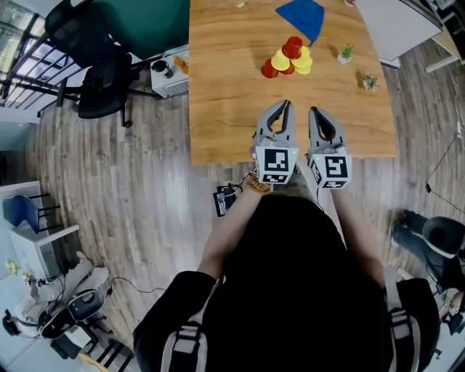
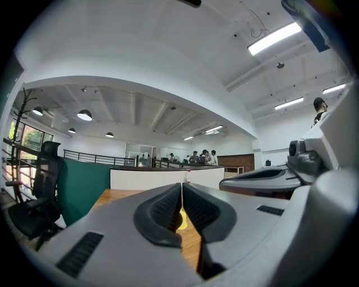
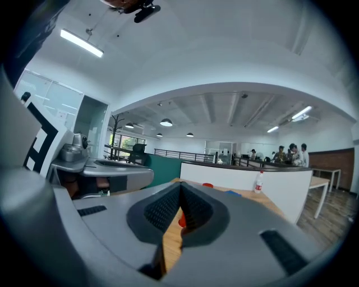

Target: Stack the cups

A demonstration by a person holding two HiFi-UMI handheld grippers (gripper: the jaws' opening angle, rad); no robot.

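Several red and yellow cups [image 1: 288, 57] sit clustered on the wooden table [image 1: 225, 87], far of my grippers. My left gripper [image 1: 285, 106] and right gripper [image 1: 314, 113] hover side by side over the table's near edge, both shut and empty, pointing toward the cups. Past the closed tips of the left gripper [image 2: 182, 185], the left gripper view shows a sliver of a yellow cup [image 2: 183, 220]. In the right gripper view, the right gripper [image 3: 180, 185] has a bit of a red cup [image 3: 181, 221] showing beyond its tips.
A blue cloth [image 1: 302, 16] lies beyond the cups. Two small potted plants [image 1: 346, 53] [image 1: 370, 82] stand at the table's right. A black office chair [image 1: 102, 69] stands left of the table and a white table [image 1: 396, 25] is at the far right.
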